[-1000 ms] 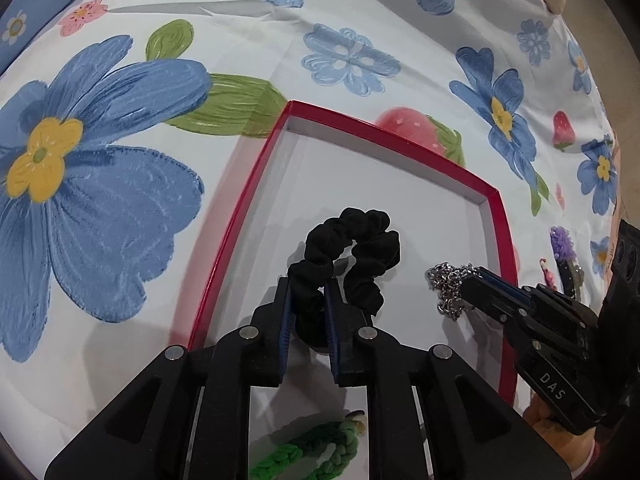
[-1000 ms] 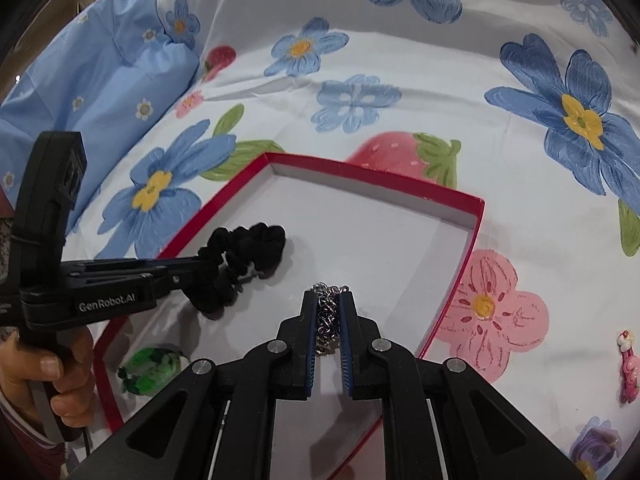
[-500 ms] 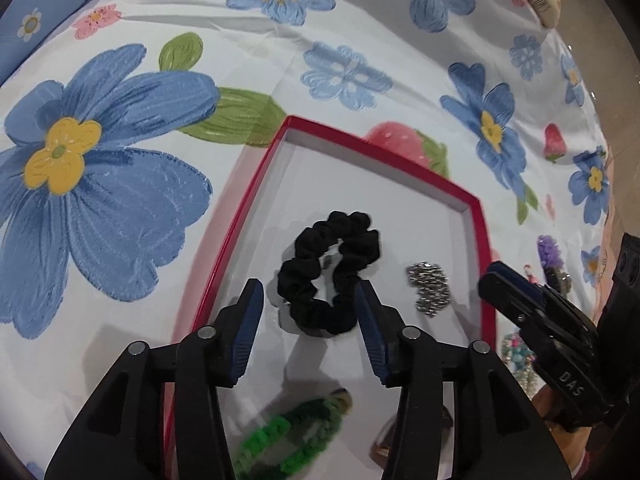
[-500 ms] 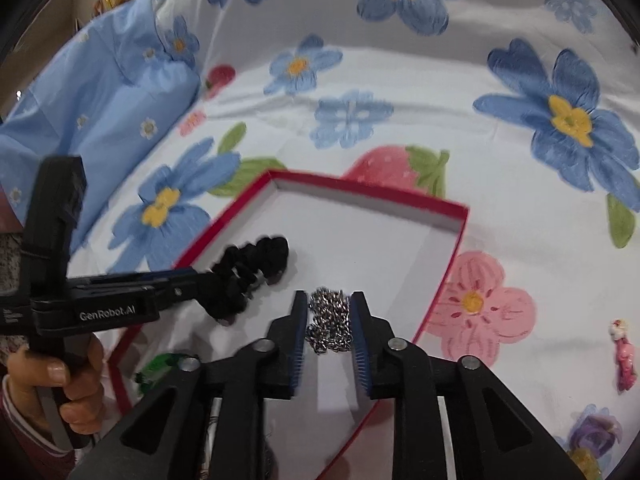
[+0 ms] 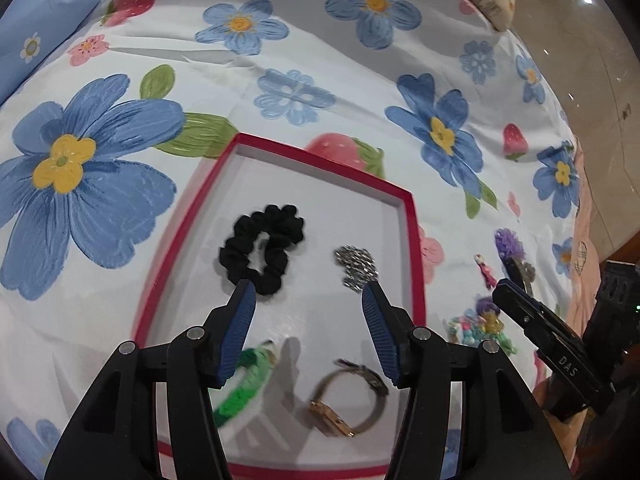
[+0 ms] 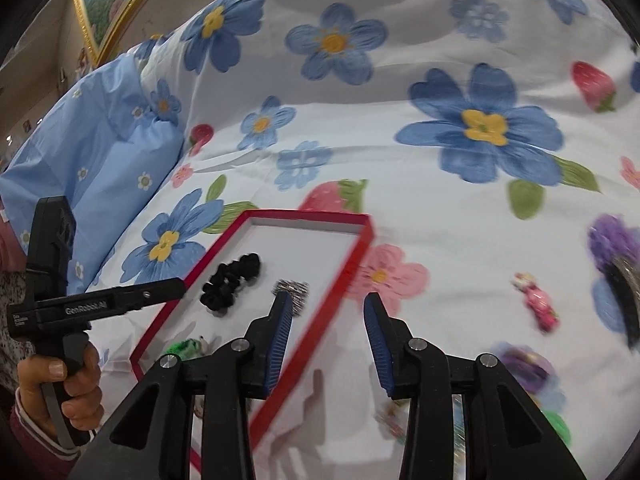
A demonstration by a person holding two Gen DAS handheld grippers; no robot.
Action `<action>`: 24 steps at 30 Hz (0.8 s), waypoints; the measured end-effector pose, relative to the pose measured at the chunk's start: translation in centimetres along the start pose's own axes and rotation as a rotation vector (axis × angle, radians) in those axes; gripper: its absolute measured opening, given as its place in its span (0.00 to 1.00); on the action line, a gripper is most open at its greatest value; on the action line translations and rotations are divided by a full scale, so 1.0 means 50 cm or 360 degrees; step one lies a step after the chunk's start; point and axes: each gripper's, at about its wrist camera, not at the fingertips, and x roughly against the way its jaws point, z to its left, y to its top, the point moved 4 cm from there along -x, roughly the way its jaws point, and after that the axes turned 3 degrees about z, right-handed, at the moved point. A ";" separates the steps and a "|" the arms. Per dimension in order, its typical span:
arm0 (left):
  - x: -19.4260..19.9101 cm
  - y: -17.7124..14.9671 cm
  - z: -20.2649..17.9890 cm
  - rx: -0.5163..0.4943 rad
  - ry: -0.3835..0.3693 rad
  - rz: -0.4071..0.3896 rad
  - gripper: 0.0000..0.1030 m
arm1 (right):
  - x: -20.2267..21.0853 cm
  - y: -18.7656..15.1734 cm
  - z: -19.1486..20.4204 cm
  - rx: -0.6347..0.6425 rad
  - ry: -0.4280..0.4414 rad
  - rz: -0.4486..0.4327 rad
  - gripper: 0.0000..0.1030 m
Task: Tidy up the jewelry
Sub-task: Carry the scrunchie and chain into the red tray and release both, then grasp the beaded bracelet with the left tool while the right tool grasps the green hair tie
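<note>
A red-rimmed white tray (image 5: pixel 412 216) (image 6: pixel 362 256) lies on the flowered bedspread. In it rest a black scrunchie (image 5: pixel 262 250) (image 6: pixel 230 282), a silver chain heap (image 5: pixel 358 266) (image 6: pixel 294 290), a green braided band (image 5: pixel 240 388) (image 6: pixel 184 347) and a gold watch (image 5: pixel 348 398). My left gripper (image 5: pixel 306 330) hovers above the tray, its jaws opening with nothing between them. My right gripper (image 6: pixel 326 338) sits over the tray's right rim, jaws opening and empty; from the left wrist view it shows at the right (image 5: pixel 516 304).
Loose pieces lie on the bedspread right of the tray: a pink figure clip (image 6: pixel 538 304) (image 5: pixel 486 270), purple hair pieces (image 6: pixel 610 240) (image 5: pixel 508 242) (image 6: pixel 524 360) and a bead cluster (image 5: pixel 480 326). A blue pillow (image 6: pixel 108 152) lies at the back left. A hand (image 6: pixel 60 380) grips the left tool.
Both grippers let go: the scrunchie and the chain now lie in the tray. Both jaws opened and both grippers lifted and drew back; the right one shifted right, over the tray's rim.
</note>
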 end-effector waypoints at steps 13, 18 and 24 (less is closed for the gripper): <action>0.018 -0.035 -0.091 -0.0120 -0.0068 0.0013 0.58 | 0.112 -0.061 -0.104 -0.0139 -0.0134 -0.0067 0.44; 0.020 -0.052 -0.139 -0.0211 -0.0104 0.0021 0.61 | 0.160 -0.089 -0.153 -0.0210 -0.0200 -0.0102 0.44; 0.003 -0.078 -0.202 -0.0318 -0.0130 0.0062 0.62 | 0.202 -0.124 -0.205 -0.0276 -0.0273 -0.0105 0.46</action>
